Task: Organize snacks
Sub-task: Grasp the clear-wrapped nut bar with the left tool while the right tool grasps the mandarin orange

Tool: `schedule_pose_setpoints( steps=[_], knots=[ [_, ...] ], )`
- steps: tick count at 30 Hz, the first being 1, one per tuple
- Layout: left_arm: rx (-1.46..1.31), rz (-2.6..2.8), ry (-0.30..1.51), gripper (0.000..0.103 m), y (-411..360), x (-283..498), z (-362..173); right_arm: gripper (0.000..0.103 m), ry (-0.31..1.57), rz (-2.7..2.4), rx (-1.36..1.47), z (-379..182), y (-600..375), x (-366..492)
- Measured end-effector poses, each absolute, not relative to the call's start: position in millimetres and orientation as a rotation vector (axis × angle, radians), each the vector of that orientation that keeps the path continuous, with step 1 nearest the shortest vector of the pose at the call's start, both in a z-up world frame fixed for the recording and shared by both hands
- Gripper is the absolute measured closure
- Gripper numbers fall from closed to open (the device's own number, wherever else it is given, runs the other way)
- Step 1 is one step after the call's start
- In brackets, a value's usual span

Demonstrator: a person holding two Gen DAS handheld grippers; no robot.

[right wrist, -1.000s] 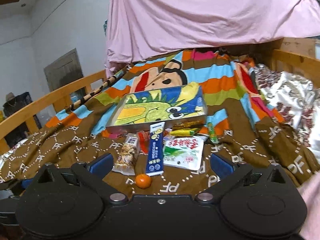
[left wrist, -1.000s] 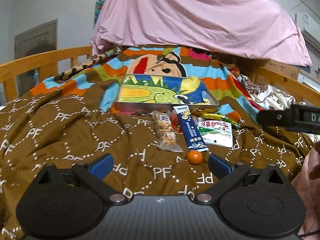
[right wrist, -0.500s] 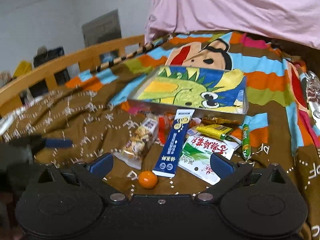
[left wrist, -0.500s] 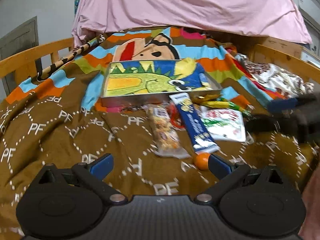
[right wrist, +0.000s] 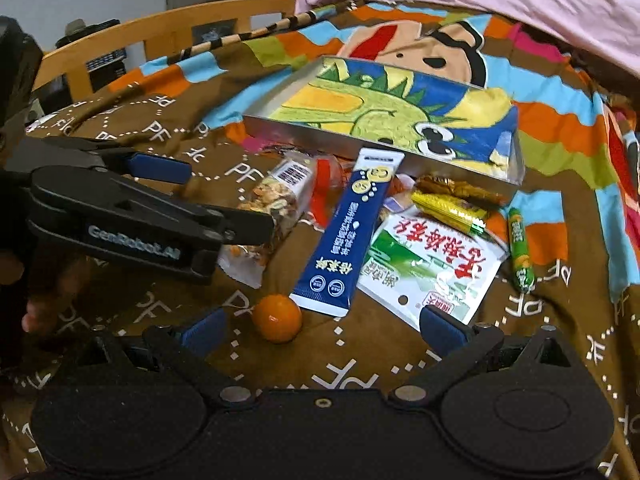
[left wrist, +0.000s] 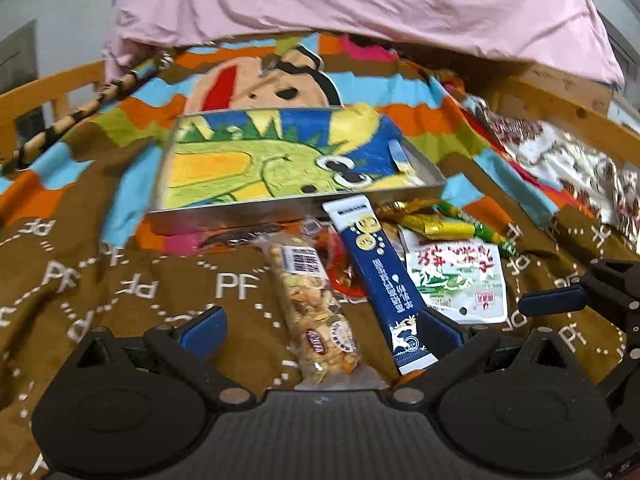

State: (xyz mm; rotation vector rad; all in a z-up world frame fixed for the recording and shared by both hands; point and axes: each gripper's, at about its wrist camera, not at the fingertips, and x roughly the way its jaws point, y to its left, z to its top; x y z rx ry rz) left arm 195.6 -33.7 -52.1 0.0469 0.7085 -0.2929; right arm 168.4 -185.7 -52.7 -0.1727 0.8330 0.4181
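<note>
1. Left gripper (left wrist: 320,326) is hanging released, jaws straddling the nut bar (left wrist: 316,304) on the blanket (left wrist: 100,280).
2. Right gripper (right wrist: 320,326) is hovering released, empty, over the orange candy (right wrist: 277,317).
3. Snacks are lying along the tray (left wrist: 424,190) near edge; next likely: clamping the bar, lifting into the tray.

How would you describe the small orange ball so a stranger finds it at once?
Start at the dinosaur tray on the brown blanket. The snacks lie in front of it, and the orange ball lies nearest the camera, just below the blue packet. It alone is round and unwrapped.
</note>
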Motion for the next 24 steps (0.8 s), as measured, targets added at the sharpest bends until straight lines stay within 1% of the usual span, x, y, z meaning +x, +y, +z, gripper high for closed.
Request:
schedule_pose_setpoints(
  steps=[4,6,8,11,13,15,17,18,20,23,24],
  knots=[
    [0.069,-0.289,0.733,0.003,-38,206,-62,0.012,0.853,0.422,-0.170,-59,-183,173],
    [0.075,-0.282,0.740,0.007,-37,207,-64,0.015,0.853,0.428,-0.174,-60,-181,173],
    [0.070,-0.290,0.741,0.014,-36,208,-66,0.016,0.858,0.433,-0.180,-63,-177,174],
    [0.069,-0.298,0.744,0.020,-36,208,-68,0.029,0.869,0.431,-0.184,-69,-171,176],
    [0.075,-0.304,0.740,0.021,-37,208,-69,0.041,0.881,0.442,-0.191,-72,-167,176],
    [0.075,-0.310,0.746,0.028,-39,209,-70,0.044,0.885,0.453,-0.206,-75,-162,175],
    [0.079,-0.294,0.767,0.032,-41,213,-72,0.045,0.882,0.462,-0.214,-76,-160,174],
    [0.080,-0.283,0.783,0.038,-41,216,-74,0.046,0.880,0.464,-0.215,-77,-159,174],
    [0.076,-0.271,0.804,0.041,-41,219,-77,0.047,0.882,0.464,-0.216,-79,-157,175],
    [0.073,-0.279,0.803,0.046,-41,218,-77,0.055,0.889,0.465,-0.213,-81,-155,177],
    [0.080,-0.281,0.804,0.051,-43,217,-77,0.057,0.889,0.465,-0.213,-81,-155,178]
  ],
)
